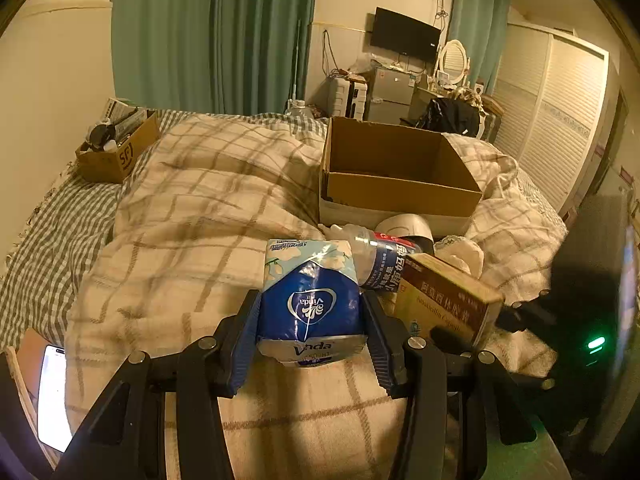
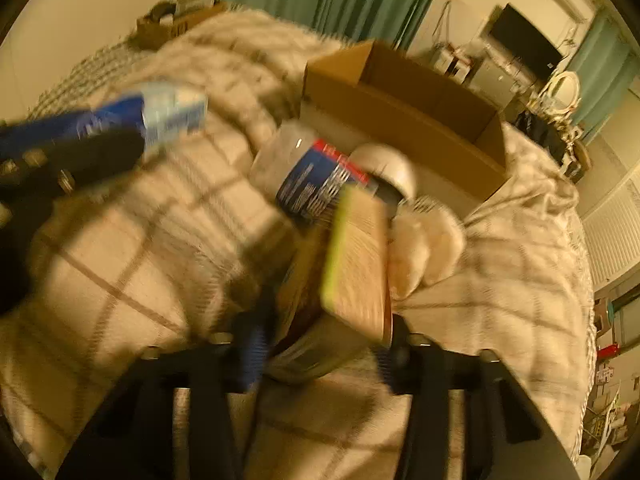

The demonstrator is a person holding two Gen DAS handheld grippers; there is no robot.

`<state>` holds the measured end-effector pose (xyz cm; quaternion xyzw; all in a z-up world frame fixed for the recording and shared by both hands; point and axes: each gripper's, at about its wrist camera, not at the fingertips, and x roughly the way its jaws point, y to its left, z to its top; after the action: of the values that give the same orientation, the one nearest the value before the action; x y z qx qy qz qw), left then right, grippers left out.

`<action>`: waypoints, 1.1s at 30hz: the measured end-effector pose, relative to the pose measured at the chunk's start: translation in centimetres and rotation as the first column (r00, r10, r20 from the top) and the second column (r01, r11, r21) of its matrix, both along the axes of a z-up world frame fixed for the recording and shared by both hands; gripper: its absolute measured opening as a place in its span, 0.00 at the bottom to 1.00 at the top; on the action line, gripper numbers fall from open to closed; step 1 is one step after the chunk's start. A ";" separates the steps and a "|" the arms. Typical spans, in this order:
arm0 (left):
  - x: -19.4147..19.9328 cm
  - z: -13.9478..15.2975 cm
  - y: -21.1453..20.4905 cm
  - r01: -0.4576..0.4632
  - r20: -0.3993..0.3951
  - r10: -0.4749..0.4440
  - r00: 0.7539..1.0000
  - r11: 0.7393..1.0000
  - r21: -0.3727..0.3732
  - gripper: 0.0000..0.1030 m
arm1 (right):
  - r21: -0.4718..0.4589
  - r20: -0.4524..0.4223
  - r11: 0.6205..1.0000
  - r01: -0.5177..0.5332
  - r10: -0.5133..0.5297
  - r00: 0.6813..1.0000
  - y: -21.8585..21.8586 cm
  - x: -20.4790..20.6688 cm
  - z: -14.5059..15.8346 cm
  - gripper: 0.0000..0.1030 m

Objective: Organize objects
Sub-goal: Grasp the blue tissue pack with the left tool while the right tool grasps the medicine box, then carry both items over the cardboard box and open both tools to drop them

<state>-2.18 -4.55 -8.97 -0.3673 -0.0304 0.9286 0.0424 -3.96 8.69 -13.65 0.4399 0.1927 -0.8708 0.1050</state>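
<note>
- The left gripper (image 1: 310, 332) holds a blue tissue pack (image 1: 310, 300); both blue pads press its sides, over the checked quilt (image 1: 192, 208).
- The right gripper (image 2: 326, 344) has its jaws narrow around a medicine box (image 2: 356, 256). The view is blurred, so I cannot tell if the pads press it.
- In the left view the medicine box (image 1: 448, 304) sits at 3 o'clock of the tissue pack, just beside it.
- A bottle (image 1: 380, 258) lies on its side at 1 o'clock of the pack, touching the medicine box.
- A tape roll (image 1: 406, 228) lies behind the bottle, against the open carton (image 1: 400, 192).
- The carton sits on the quilt at 12 o'clock of this cluster.
- A small box (image 1: 116, 148) of oddments stands well apart, at 10 o'clock.
</note>
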 end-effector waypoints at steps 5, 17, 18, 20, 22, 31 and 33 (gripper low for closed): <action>0.6 0.6 0.5 0.016 -0.011 -0.016 1.000 1.000 0.006 0.49 | -0.075 -0.082 0.997 0.001 -0.008 0.997 0.7 1.3 3.0 0.26; -0.7 6.1 3.8 0.043 -0.076 -0.042 0.996 0.999 0.006 0.49 | -0.160 -0.330 0.987 -0.023 -0.032 0.943 4.9 2.2 13.3 0.26; -1.2 6.7 4.2 0.049 -0.087 -0.048 0.995 0.999 0.007 0.49 | -0.157 -0.347 0.987 -0.025 -0.031 0.937 5.2 1.8 14.2 0.26; -2.6 8.2 4.7 0.046 -0.094 -0.042 0.995 0.998 0.032 0.49 | -0.156 -0.373 0.987 -0.032 -0.029 0.927 5.7 0.7 15.8 0.26; -4.4 9.8 5.3 0.026 -0.100 -0.023 0.995 0.999 0.035 0.49 | -0.155 -0.398 0.987 -0.035 -0.030 0.917 6.0 -0.6 17.3 0.26; -13.8 14.4 8.1 0.050 -0.154 -0.056 0.986 0.998 -0.041 0.49 | -0.156 -0.458 0.988 0.006 -0.078 0.886 7.8 -10.1 21.8 0.26; -16.0 14.4 8.6 0.061 -0.160 -0.067 0.985 0.997 -0.040 0.49 | -0.168 -0.457 0.985 0.023 -0.098 0.884 8.3 -12.5 21.9 0.26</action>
<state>-18.14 4.08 5.45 -0.2925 0.0011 0.9538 0.0680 -16.43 17.00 8.29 0.2153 0.1286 -0.9660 0.0633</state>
